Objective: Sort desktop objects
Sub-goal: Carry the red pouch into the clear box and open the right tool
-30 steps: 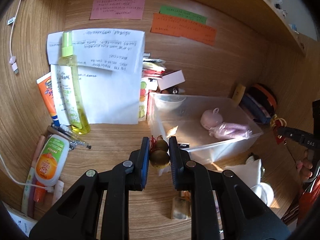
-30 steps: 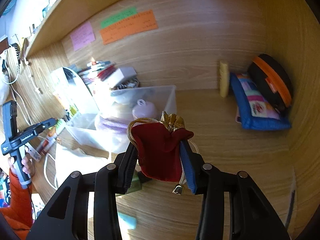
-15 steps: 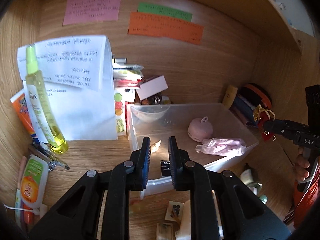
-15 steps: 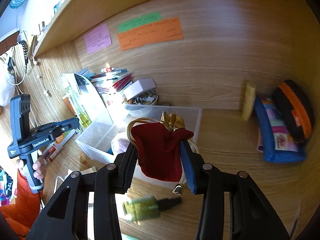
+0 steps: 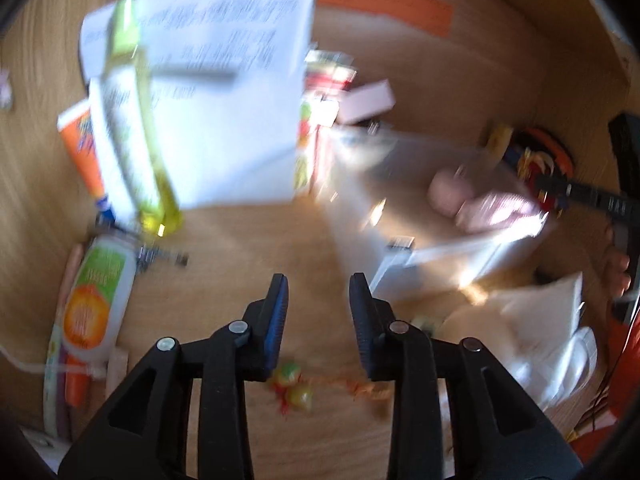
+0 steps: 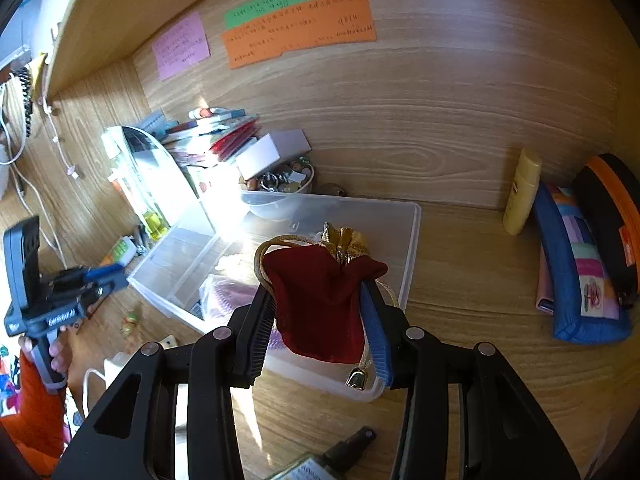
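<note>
Two grippers differed: the right gripper (image 6: pixel 320 312), clamped on the red pouch (image 6: pixel 320 300), hung just above the clear bin (image 6: pixel 412 248), while the left gripper (image 5: pixel 318 304) gaped empty beside it.

A light wood-grain counter (image 6: pixel 472 264) carries everything. In the right wrist view, a clear plastic bin (image 6: pixel 412 240) sits at the centre of the frame. At the right edge lie a blue patterned pouch (image 6: pixel 576 280) and a black-and-orange case (image 6: pixel 612 220), with a yellow tube (image 6: pixel 522 192) standing beside them. At upper left, a stack of books (image 6: pixel 216 132) and a white box (image 6: pixel 272 152). In the blurred left wrist view, an orange-labelled bottle (image 5: pixel 96 300) lies at lower left.
</note>
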The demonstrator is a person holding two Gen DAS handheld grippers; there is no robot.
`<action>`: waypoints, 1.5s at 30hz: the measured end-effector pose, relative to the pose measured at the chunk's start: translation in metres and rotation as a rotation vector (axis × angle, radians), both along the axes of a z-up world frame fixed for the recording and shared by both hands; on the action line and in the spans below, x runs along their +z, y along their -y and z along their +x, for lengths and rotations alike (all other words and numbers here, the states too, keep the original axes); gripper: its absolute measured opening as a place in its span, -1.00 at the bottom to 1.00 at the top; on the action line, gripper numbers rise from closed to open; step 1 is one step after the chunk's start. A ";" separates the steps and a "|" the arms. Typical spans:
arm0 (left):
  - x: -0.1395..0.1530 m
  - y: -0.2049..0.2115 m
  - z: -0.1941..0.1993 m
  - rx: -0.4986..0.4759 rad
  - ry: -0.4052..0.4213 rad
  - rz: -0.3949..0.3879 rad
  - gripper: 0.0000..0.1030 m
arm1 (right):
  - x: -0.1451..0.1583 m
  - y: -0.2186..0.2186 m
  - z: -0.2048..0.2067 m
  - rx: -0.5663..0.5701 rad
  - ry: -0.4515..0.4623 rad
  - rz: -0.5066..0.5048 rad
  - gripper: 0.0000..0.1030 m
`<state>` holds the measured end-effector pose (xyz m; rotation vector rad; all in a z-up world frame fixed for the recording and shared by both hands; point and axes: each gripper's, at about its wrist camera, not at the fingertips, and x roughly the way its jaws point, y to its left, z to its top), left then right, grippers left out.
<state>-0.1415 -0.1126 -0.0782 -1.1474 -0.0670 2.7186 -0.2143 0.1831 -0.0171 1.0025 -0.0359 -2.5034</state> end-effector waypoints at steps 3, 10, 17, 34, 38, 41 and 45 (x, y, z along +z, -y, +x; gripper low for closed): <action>-0.017 0.009 0.005 0.012 0.052 0.010 -0.40 | -0.005 0.006 -0.009 -0.007 0.013 0.034 -0.24; -0.038 0.013 0.014 0.030 0.115 -0.004 -0.38 | -0.023 0.019 -0.023 -0.008 0.056 0.060 -0.24; -0.041 0.006 0.014 0.028 0.104 -0.050 -0.38 | -0.026 0.021 -0.022 -0.018 0.048 0.077 -0.18; -0.027 -0.005 0.021 0.009 0.028 -0.017 -0.64 | -0.024 0.021 -0.017 -0.048 0.003 0.075 0.16; -0.008 -0.012 0.017 0.002 -0.017 0.013 -0.64 | -0.019 0.020 -0.011 -0.030 -0.021 0.071 0.37; 0.008 -0.017 0.014 -0.008 -0.054 0.031 -0.64 | -0.013 0.021 -0.003 -0.021 -0.059 0.070 0.49; 0.024 -0.021 0.006 -0.025 -0.087 0.062 -0.64 | -0.003 0.020 0.007 -0.014 -0.105 0.068 0.62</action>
